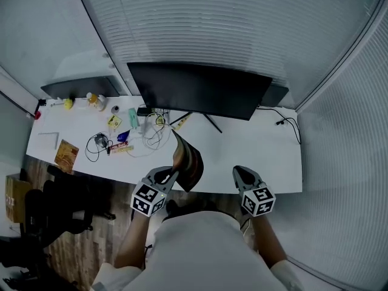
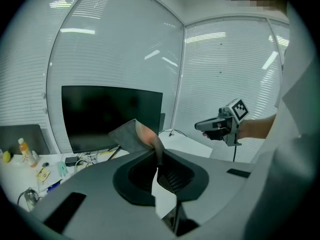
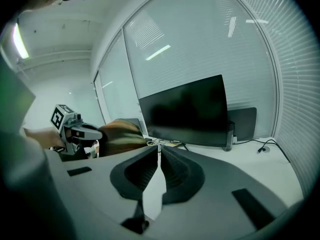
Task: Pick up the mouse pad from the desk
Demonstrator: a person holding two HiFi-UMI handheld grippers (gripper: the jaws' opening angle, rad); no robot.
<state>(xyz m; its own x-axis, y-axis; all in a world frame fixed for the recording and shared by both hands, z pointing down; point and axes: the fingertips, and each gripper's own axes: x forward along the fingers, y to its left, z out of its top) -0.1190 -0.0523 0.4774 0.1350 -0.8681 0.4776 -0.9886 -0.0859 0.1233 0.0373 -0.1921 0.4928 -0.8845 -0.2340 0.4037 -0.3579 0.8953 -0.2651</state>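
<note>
The mouse pad (image 1: 187, 159) is off the white desk (image 1: 267, 156), a dark bendy sheet with an orange-brown printed face that curls upward. My left gripper (image 1: 174, 173) is shut on its near edge, above the desk's front edge. In the left gripper view the mouse pad (image 2: 131, 134) rises from between the closed jaws of the left gripper (image 2: 159, 158). My right gripper (image 1: 239, 171) hovers to the right of the pad, shut and holding nothing. The right gripper view shows its own jaws (image 3: 159, 151) meeting, with the mouse pad (image 3: 119, 134) at left.
A black monitor (image 1: 200, 90) stands at the back of the desk. On the desk's left part lie cables (image 1: 151, 135), a bottle (image 1: 94, 101) and small items. A dark laptop (image 1: 76, 87) sits at far left, and a chair (image 1: 54, 208) stands on the floor.
</note>
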